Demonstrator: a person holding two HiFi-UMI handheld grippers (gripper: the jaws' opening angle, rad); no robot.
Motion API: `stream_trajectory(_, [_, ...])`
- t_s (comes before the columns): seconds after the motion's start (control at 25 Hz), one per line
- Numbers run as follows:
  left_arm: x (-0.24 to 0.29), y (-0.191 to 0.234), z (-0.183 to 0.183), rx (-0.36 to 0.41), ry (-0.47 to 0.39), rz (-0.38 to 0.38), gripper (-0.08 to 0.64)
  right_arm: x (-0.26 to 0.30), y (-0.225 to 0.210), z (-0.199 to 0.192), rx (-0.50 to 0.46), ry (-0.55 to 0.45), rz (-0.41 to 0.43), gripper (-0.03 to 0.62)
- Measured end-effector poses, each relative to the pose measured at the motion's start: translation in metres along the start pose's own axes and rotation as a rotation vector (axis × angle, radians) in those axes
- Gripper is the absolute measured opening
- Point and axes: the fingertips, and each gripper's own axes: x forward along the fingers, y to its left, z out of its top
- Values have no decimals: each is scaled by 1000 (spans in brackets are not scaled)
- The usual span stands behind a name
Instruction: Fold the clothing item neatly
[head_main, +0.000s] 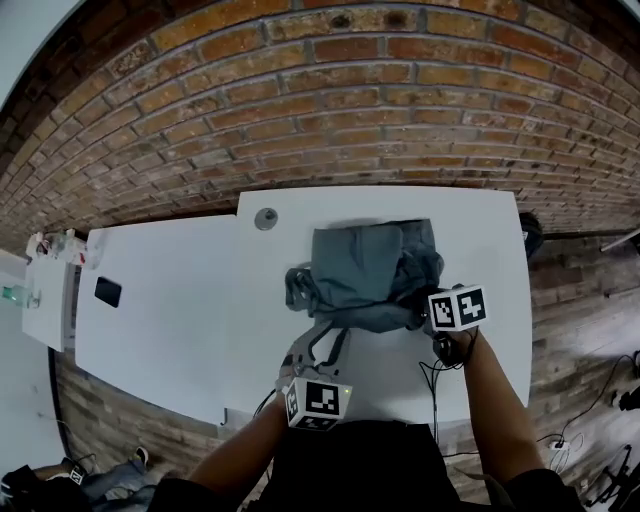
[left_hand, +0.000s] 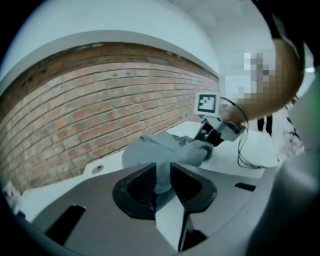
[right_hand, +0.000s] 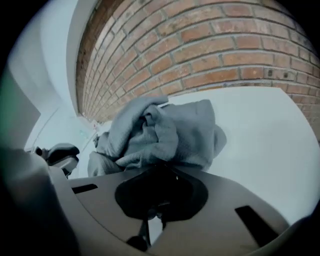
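A grey-blue garment (head_main: 365, 272) lies bunched and partly folded on the white table (head_main: 480, 240). One strip of it runs toward the table's front edge. My left gripper (head_main: 318, 352) is shut on that strip, which fills the gap between its jaws in the left gripper view, where the left gripper (left_hand: 164, 177) sits in the foreground. My right gripper (head_main: 425, 318) is at the garment's front right corner, jaws shut. In the right gripper view the garment (right_hand: 160, 132) rises right in front of the right gripper (right_hand: 159, 170). Whether fabric is pinched there is hidden.
A small round grey disc (head_main: 265, 218) sits near the table's back left corner. A dark flat phone-like object (head_main: 107, 291) lies on the adjoining white table to the left. Black cables (head_main: 437, 375) trail over the front edge. A brick wall (head_main: 330, 90) runs behind.
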Motion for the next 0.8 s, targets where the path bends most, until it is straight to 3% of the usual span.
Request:
stream_trajectory(0.08, [-15, 27, -7, -164, -2, 70, 8, -26, -2, 14, 42, -142, 9, 3])
stream_trajectory(0.2, [-35, 58, -16, -346, -19, 109, 0, -73, -1, 29, 83, -350, -8, 3])
stream_trajectory(0.32, [-55, 81, -14, -452, -74, 113, -2, -115, 24, 33, 26, -501, -5, 2])
stream_trajectory(0.48, [-89, 100, -4, -428, -164, 121, -2, -156, 86, 38, -111, -677, -9, 2])
stream_trajectory(0.64, [-135, 107, -13, -361, -208, 123, -2, -172, 152, 23, -135, -782, -52, 2])
stream_trajectory(0.8, [-176, 107, -41, -394, -235, 95, -2, -195, 211, -9, -154, -836, -106, 2])
